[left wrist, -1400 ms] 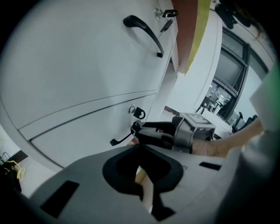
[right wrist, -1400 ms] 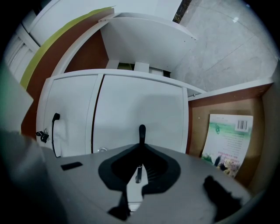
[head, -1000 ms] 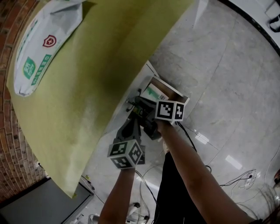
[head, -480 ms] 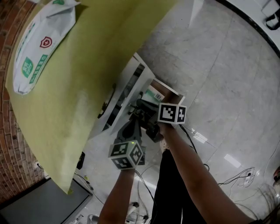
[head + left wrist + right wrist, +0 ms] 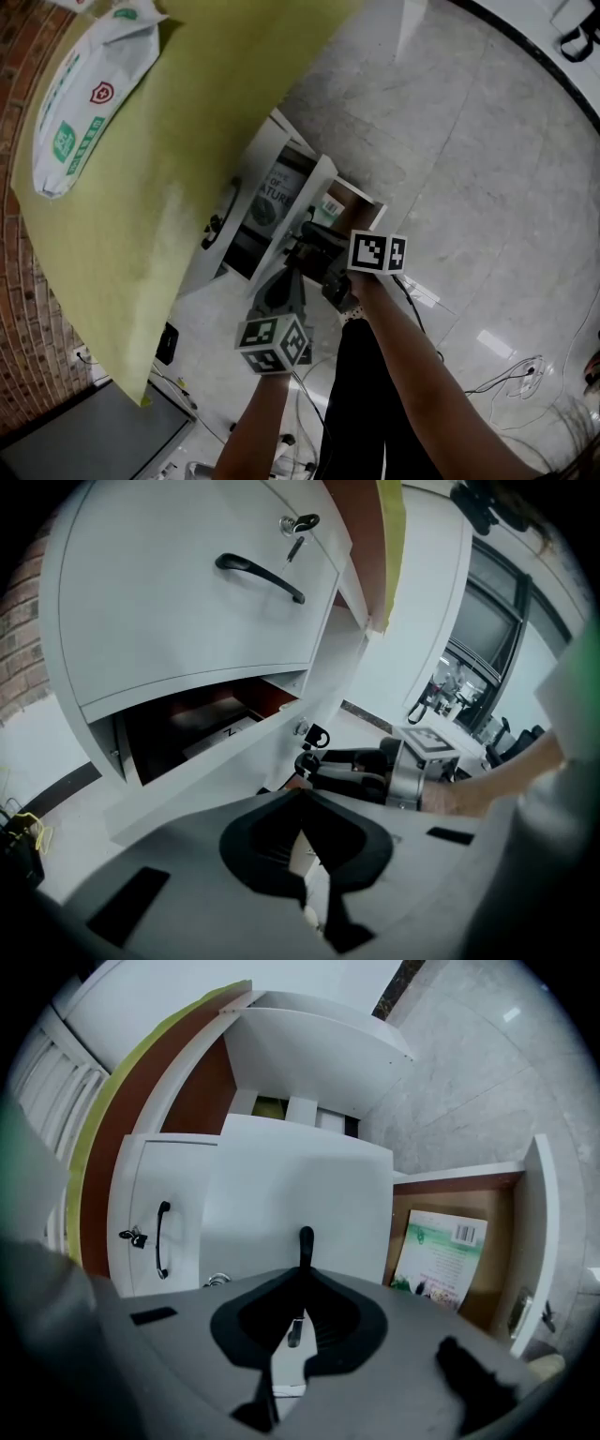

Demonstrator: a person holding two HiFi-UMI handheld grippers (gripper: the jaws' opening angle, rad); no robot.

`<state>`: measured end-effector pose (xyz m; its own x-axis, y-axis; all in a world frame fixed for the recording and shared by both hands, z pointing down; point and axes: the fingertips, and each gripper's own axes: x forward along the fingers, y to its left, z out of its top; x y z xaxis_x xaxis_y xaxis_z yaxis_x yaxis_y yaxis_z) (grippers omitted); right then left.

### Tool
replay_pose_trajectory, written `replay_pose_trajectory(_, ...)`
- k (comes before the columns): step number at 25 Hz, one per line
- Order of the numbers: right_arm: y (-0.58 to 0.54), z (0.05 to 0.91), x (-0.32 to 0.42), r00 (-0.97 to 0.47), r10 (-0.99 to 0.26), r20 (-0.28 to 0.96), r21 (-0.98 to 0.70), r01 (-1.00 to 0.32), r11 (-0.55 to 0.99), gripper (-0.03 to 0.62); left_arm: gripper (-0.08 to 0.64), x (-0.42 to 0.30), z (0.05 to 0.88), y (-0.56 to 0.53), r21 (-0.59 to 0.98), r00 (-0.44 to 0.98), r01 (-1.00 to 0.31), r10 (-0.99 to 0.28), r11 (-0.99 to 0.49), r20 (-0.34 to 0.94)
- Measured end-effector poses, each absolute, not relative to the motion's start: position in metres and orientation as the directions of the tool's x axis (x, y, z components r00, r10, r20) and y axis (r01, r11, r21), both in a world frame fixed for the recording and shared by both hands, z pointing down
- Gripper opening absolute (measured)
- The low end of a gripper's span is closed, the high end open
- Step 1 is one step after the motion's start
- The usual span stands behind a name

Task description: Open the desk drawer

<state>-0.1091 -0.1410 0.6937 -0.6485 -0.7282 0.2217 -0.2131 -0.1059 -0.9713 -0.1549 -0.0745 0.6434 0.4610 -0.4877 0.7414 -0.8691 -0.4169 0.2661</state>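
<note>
A white drawer unit (image 5: 246, 192) stands under the yellow-green desk top (image 5: 187, 141). Its middle drawer (image 5: 302, 202) is pulled out, with a book (image 5: 272, 192) lying inside. My right gripper (image 5: 309, 244) is shut on that drawer's black handle (image 5: 306, 1244), which sticks up from between the jaws in the right gripper view. The white drawer front (image 5: 300, 1185) fills the middle of that view. My left gripper (image 5: 281, 281) hovers just below the right one, shut and holding nothing. In the left gripper view the left gripper (image 5: 302, 801) faces the open drawer (image 5: 187, 726) and the right gripper (image 5: 328, 761).
The top drawer is closed, with a black handle (image 5: 262, 574) and a key (image 5: 298, 525) in its lock. A lower drawer (image 5: 511, 1241) is open too and holds a green-and-white book (image 5: 441, 1258). A white bag (image 5: 80, 103) lies on the desk. Cables trail over the grey floor (image 5: 487, 187).
The middle drawer has slid further out from under the desk, uncovering the book inside. Both grippers have drawn back toward the person, the right one still on the handle.
</note>
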Motion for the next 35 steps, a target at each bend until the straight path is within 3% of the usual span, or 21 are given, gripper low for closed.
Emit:
replay_pose_trajectory(25, -0.068, 0.695, -0.064, -0.627, -0.73, 0.273, -0.96, -0.229, -0.163, 0.025, 0.009, -0.084, 0.631, -0.004, 0.331, 0.565, -0.779, -0.368, -0.532, 0.738)
replay_pose_trajectory(35, -0.039, 0.723, -0.045, -0.611, -0.682, 0.403, -0.911, -0.334, -0.24, 0.025, 0.009, -0.06, 0.635, 0.027, 0.362, 0.601, -0.733, -0.299, -0.577, 0.741)
